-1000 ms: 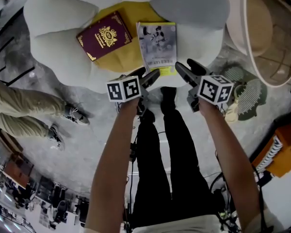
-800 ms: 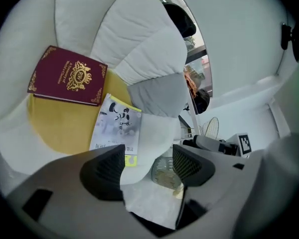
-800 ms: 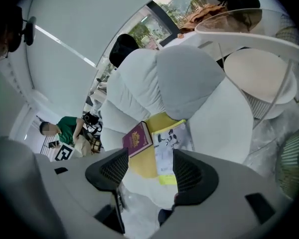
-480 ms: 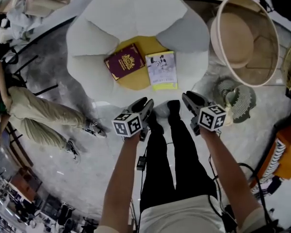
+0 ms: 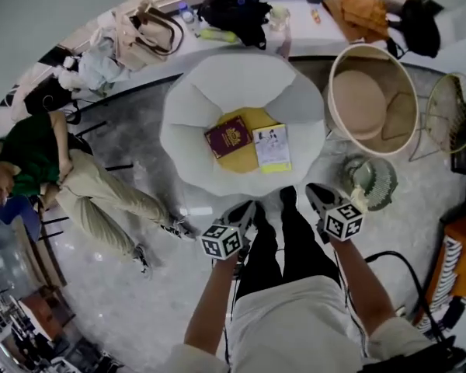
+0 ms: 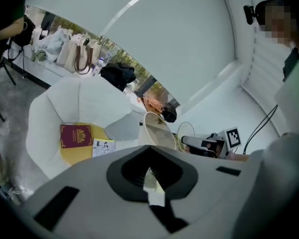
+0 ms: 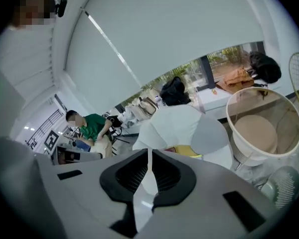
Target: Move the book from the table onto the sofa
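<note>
Just closed and now pressed together, nothing between: left tongs (image 5: 247, 207) and right tongs (image 5: 312, 190), held side by side short of the sofa (image 5: 194, 119). Lying flat on its yellow cushion (image 5: 241, 162): maroon book (image 5: 228, 136), with white booklet (image 5: 272, 148) just beside.

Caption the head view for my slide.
Maroon book and pale booklet lie on the white sofa; left gripper and right gripper hover empty, jaws shut.

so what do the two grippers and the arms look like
The left gripper and right gripper each have dark jaws and a white cube with black square markers. Up close the bodies are grey, black and ribbed round the jaws. Arms bare below pale short sleeves.
</note>
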Demonstrator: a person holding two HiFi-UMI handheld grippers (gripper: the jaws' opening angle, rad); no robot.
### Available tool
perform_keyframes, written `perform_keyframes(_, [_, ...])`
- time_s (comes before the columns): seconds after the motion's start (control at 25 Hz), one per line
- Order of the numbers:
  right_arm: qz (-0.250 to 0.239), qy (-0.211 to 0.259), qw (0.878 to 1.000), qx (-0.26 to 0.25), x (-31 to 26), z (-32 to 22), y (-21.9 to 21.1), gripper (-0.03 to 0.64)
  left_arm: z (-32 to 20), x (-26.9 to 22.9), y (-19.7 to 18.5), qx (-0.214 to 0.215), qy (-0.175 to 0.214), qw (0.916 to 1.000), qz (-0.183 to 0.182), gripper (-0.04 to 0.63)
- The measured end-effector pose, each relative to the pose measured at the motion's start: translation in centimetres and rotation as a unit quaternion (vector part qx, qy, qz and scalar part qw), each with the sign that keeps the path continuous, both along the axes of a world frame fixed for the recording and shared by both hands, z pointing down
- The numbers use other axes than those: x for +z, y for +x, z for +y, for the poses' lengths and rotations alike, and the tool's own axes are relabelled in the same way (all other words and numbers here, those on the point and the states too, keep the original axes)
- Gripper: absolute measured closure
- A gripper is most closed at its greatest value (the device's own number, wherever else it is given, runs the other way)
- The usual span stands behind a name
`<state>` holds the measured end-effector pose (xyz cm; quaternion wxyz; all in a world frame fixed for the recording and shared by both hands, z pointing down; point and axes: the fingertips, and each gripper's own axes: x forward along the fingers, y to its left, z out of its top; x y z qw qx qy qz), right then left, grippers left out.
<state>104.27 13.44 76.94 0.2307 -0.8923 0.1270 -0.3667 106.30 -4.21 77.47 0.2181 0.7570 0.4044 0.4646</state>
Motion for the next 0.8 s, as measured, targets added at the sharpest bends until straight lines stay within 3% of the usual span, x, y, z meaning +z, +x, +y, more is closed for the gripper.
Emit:
perform_keyframes(0.2, [0.037, -0.033, 0.999, 0.001, -7.2, 0.4, -2.1, 0.569, -2.2, -6.8, -1.1, 0.007, -0.008, 0.9993, 0.037, 0.594])
perform_keyframes(0.36, [0.013, -0.067, 0.997, 0.025, -10.6, 0.8, -5.9, 0.569, -3.9, -11.3, -3.9, 0.029, 0.0, 0.9986, 0.044, 0.594])
perform_keyframes(0.52, [-0.01, -0.047, 0.996, 0.069, -13.0, 0.0, -8.9, 0.568, -4.3, -14.9, -6.1, 0.042, -0.012, 0.9977, 0.051, 0.594])
perform_keyframes(0.8, [0.056, -0.06, 0.995, 0.048, -18.9, -1.3, -10.3, 0.568, -4.0, -19.5, -8.9, 0.051, -0.021, 0.9945, 0.089, 0.594])
